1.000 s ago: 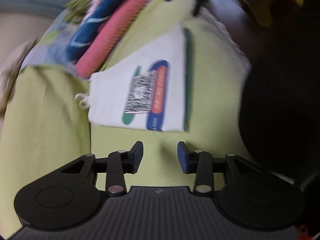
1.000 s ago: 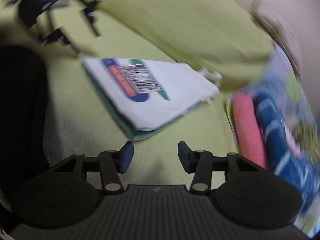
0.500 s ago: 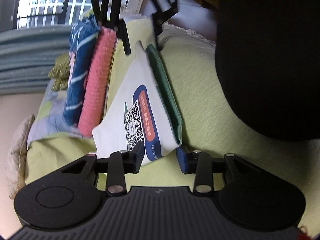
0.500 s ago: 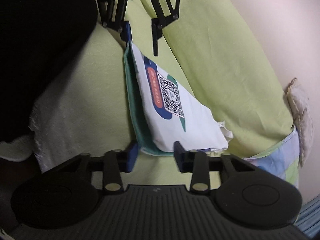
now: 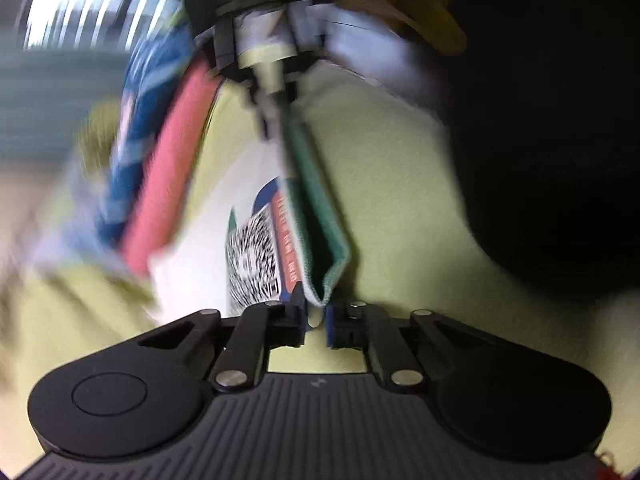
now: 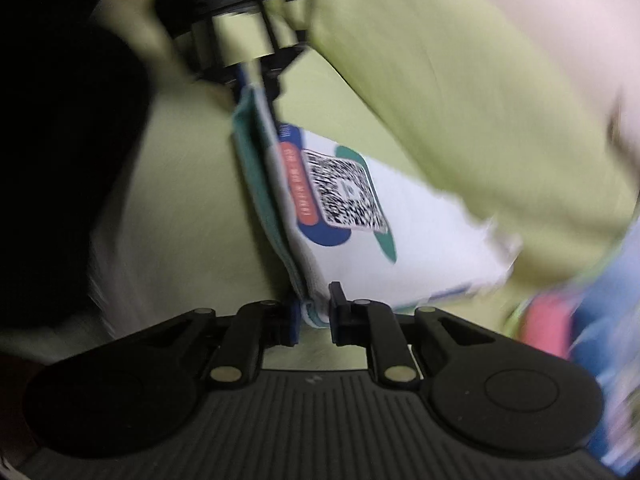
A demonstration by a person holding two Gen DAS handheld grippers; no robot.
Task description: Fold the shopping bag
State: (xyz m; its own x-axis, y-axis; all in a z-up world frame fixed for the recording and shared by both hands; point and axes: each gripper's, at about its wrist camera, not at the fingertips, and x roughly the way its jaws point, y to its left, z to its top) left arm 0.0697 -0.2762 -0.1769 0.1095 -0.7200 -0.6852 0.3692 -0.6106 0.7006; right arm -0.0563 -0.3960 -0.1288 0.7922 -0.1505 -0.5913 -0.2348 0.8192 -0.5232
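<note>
Both tongs are clamped on the shopping bag (image 6: 404,216) right now, one at each end of its green-edged side. Left tongs (image 5: 316,320) have the corner pinched between the pads, and the right tongs (image 6: 314,316) are squeezed onto the opposite corner. Bag's a white one with a QR print (image 6: 344,190), already folded flat, lying on the lime green cover (image 5: 392,184) next to a pink rolled towel (image 5: 168,168). Honestly the risk I see is the grips: each one only bites a sliver of fabric, so if the two ends get pulled apart or lifted unevenly, a layer could slip out and the fold would sag open. Frames are pretty blurry, so a fast swing could also drag it into the towel
</note>
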